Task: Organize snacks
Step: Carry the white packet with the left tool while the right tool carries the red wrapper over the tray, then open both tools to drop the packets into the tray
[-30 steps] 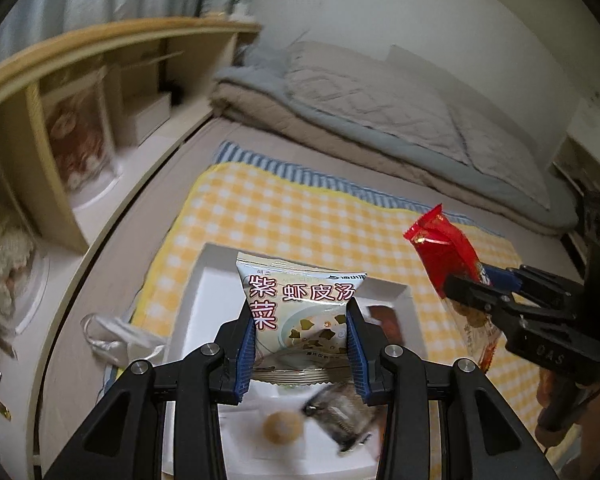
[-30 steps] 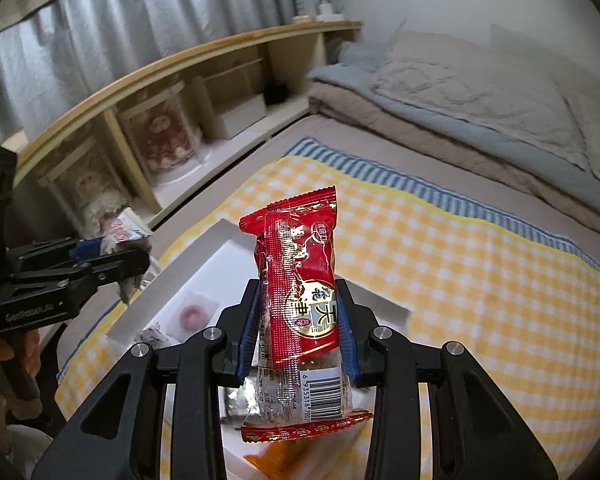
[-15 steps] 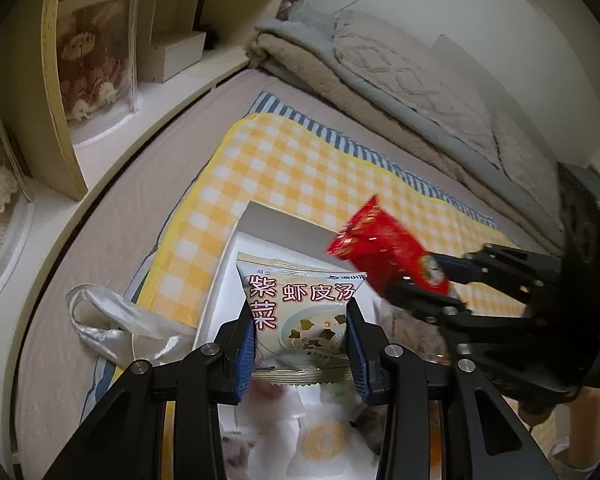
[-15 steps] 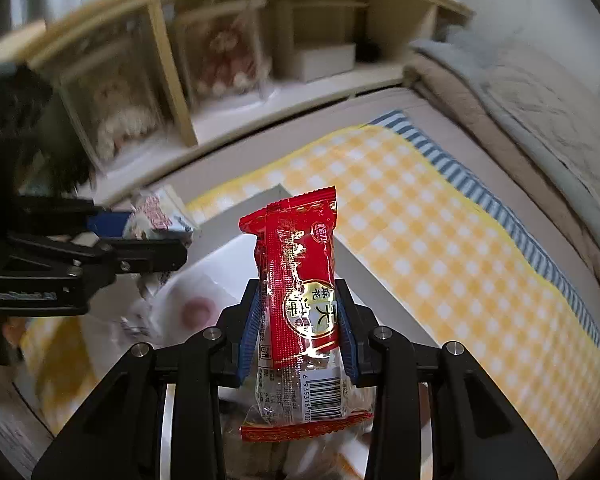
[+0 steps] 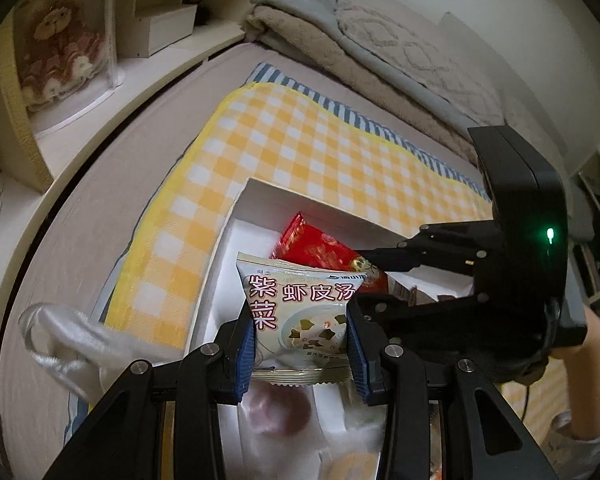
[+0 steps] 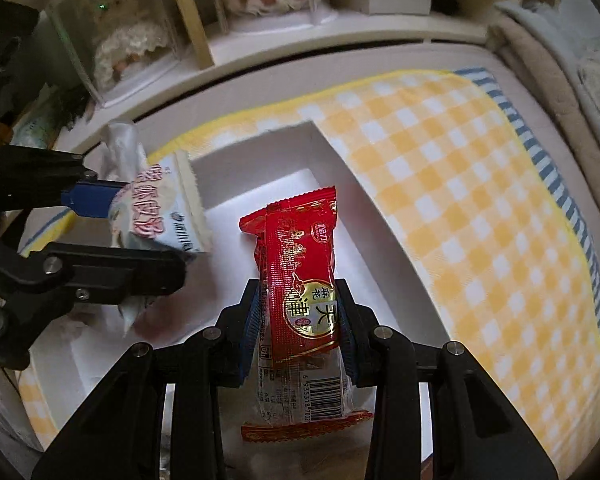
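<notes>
Left claw point(image 5: 300, 334) pinching the seaweed soup packet point(image 5: 300, 308), right claw point(image 6: 298, 330) pinching the red snack bar point(image 6: 300, 280), crowding over the white box point(image 6: 384, 216) — they could collide!

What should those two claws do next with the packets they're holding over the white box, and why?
Probably lower a little further, then open. The right gripper is clamped on the red snack packet, and the left gripper on the pale soup packet; both hang above the white box, not yet resting in it.
</notes>
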